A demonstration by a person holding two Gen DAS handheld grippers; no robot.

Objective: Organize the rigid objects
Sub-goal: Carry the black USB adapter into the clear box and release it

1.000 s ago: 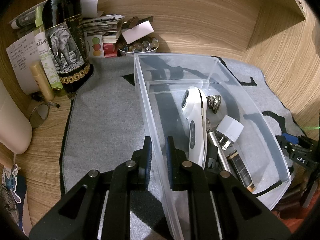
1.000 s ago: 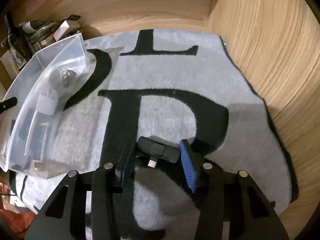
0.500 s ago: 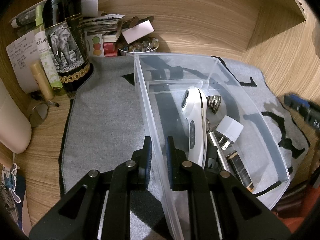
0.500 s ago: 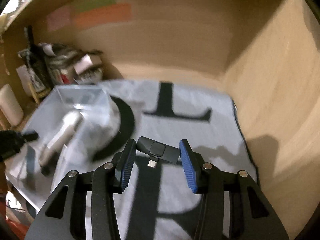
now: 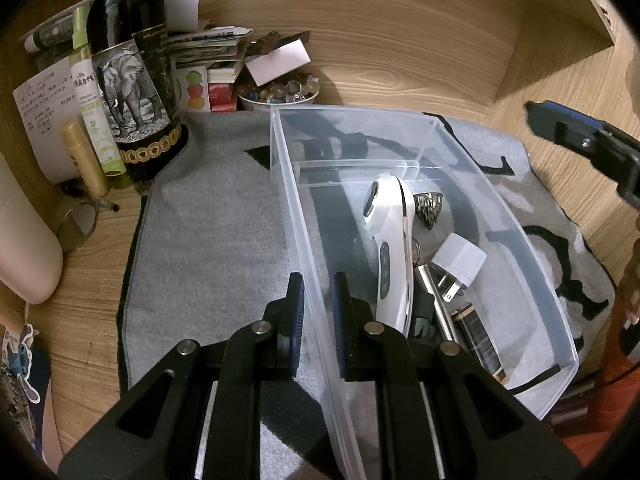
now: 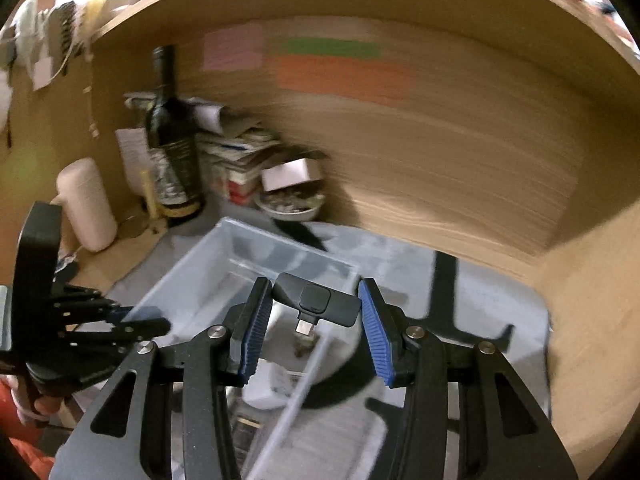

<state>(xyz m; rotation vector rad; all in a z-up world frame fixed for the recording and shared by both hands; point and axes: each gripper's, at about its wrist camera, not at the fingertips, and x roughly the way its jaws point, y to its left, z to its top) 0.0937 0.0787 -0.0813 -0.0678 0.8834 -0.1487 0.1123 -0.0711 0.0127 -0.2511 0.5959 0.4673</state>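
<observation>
My left gripper (image 5: 317, 312) is shut on the left wall of a clear plastic bin (image 5: 298, 232) that stands on a grey mat. In the bin lie a white handheld device (image 5: 390, 248), a white plug adapter (image 5: 460, 260), a small metal pine-cone piece (image 5: 428, 208) and a dark rectangular item (image 5: 478, 336). My right gripper (image 6: 314, 324) is shut on a small black adapter with a metal connector (image 6: 316, 304) and holds it in the air above the bin (image 6: 224, 264). It shows at the right edge of the left wrist view (image 5: 580, 140).
A dark wine bottle with an elephant label (image 5: 132, 80), a green tube, a gold tube, a bowl of stones (image 5: 280, 94) and stacked papers stand at the back left. A cream cylinder (image 5: 24, 248) lies at far left. Wooden walls close in behind and to the right.
My right gripper lifted the black adapter off the mat and carried it left and up, over the bin. My left gripper kept its hold on the bin wall.
</observation>
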